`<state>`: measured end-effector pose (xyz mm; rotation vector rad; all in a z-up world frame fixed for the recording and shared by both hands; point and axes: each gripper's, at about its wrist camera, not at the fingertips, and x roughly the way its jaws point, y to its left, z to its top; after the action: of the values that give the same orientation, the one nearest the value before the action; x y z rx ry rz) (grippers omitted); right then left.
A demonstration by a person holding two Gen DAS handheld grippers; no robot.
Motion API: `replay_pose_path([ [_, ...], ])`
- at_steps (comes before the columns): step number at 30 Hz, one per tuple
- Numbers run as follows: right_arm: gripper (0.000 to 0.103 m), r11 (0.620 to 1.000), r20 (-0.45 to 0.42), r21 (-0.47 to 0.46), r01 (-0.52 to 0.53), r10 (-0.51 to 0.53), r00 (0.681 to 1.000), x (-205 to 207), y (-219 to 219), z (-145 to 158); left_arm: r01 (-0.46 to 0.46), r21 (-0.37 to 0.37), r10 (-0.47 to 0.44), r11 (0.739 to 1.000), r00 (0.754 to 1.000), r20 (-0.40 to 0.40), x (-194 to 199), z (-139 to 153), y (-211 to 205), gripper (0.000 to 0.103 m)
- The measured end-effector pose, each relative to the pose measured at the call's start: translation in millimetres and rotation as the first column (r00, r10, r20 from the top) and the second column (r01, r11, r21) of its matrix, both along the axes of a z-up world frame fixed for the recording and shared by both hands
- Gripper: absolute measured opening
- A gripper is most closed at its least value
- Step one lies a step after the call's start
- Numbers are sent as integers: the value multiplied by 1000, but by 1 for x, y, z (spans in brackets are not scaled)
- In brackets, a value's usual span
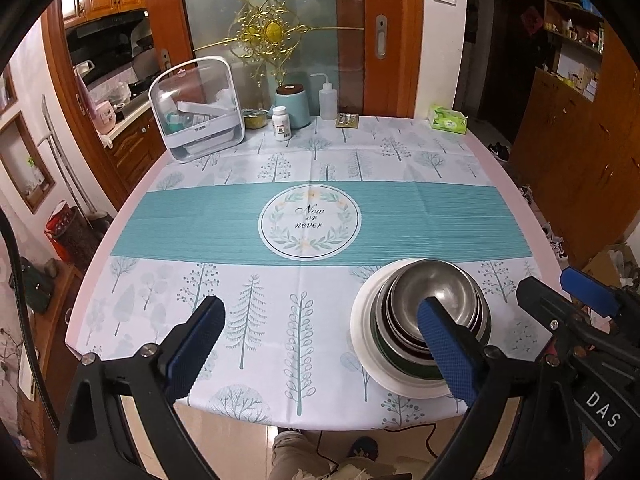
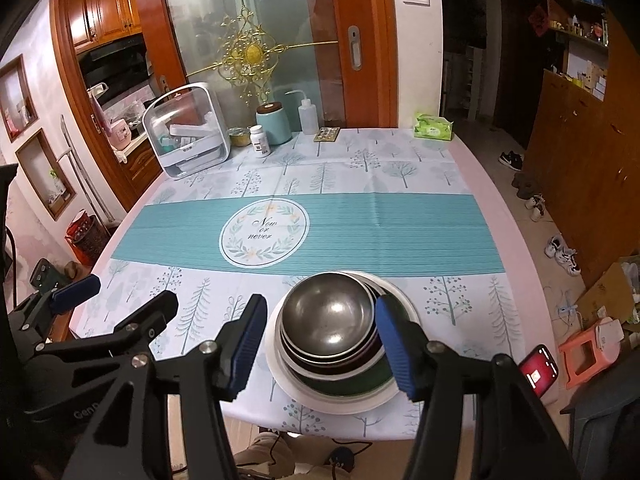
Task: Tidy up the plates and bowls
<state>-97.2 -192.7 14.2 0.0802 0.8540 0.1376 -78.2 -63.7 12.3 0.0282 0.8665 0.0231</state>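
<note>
My 2 tongs, left [image 1: 316, 344] and right [image 2: 320, 344], hang apart, empty, above the nested steel bowls [image 2: 328, 312] on the round white plate [image 2: 280, 376], stacked to save space.

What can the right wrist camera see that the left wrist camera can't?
Only the right wrist view shows the red-screened phone and orange plastic stool on the floor. Only the left wrist view shows the "DAS" label on the other gripper. Both show the nested steel bowls on the white round plate, the teal-striped tree-print tablecloth, and the green tissue pack.
</note>
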Motion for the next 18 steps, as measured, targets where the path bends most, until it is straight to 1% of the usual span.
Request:
replay_pose_path([
  [18, 57, 1000, -3, -3, 19, -19, 1000, 8, -7, -1, 24, 11, -23, 1000, 999, -27, 13, -3, -8, 96],
])
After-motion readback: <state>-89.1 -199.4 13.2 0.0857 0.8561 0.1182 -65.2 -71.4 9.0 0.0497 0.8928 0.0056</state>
